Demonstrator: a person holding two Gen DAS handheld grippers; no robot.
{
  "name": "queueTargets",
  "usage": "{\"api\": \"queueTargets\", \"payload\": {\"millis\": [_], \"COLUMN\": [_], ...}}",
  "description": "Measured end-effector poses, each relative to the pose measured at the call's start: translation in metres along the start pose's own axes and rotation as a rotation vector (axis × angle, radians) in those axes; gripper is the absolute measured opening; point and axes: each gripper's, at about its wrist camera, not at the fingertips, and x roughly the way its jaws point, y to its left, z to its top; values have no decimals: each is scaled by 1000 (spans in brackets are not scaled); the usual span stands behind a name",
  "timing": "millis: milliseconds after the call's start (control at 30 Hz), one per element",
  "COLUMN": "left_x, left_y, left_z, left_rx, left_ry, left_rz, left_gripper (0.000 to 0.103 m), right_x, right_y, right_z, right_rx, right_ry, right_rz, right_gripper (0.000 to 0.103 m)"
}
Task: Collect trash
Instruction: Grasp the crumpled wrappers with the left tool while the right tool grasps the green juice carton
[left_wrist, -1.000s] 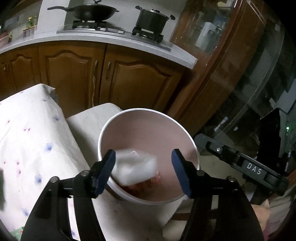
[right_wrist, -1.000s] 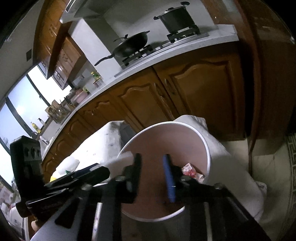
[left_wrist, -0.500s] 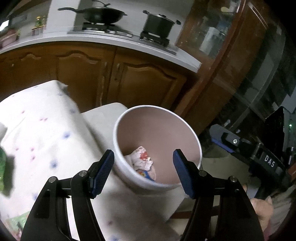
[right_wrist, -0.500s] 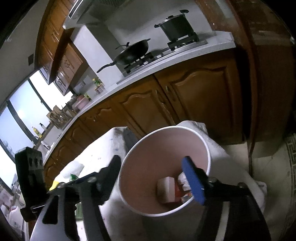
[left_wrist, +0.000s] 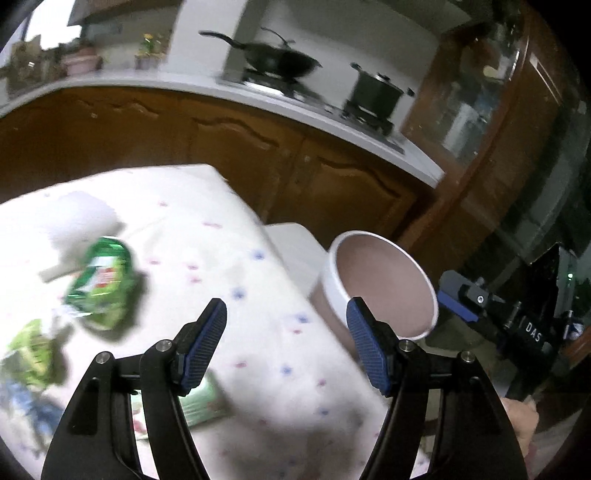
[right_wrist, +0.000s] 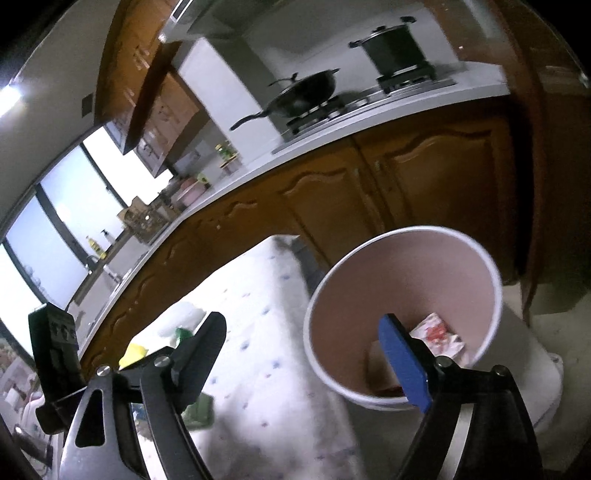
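Trash lies in 2 places. Crumpled red-and-white wrappers (right_wrist: 437, 332) sit at the bottom of the bin (right_wrist: 491, 273), a white-rimmed tub standing just off the corner of the surface (left_wrist: 258, 295), which is draped in a flowered cloth. More waits on the cloth at 9 o'clock of the left view: a green packet (left_wrist: 105, 282), a lighter green scrap (left_wrist: 31, 350) below it, and a white crumpled piece (left_wrist: 79, 225) above; blur hides their details.

The left gripper (left_wrist: 286, 347) hangs over the cloth, its jaws open and empty, angled toward those leftovers, likely to fetch the next one. The right gripper (right_wrist: 306, 358) hovers at the bin's near rim; its jaws have just been opening, stand wide, and hold nothing, which suits a drop straight into the tub.
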Motion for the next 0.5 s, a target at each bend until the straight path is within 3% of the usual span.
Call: {"api": "queueTargets", "payload": {"millis": [500], "left_x": [-77], "left_y": [85], "left_z": [-39], "left_rx": [-83], "left_ry": [-75], "left_rz": [162], "left_gripper": [74], "right_x": [28], "right_y": [71], "right_z": [-37], "right_rx": [-86], "right_ry": [99], "right_rz": [119], "right_gripper": [87]}}
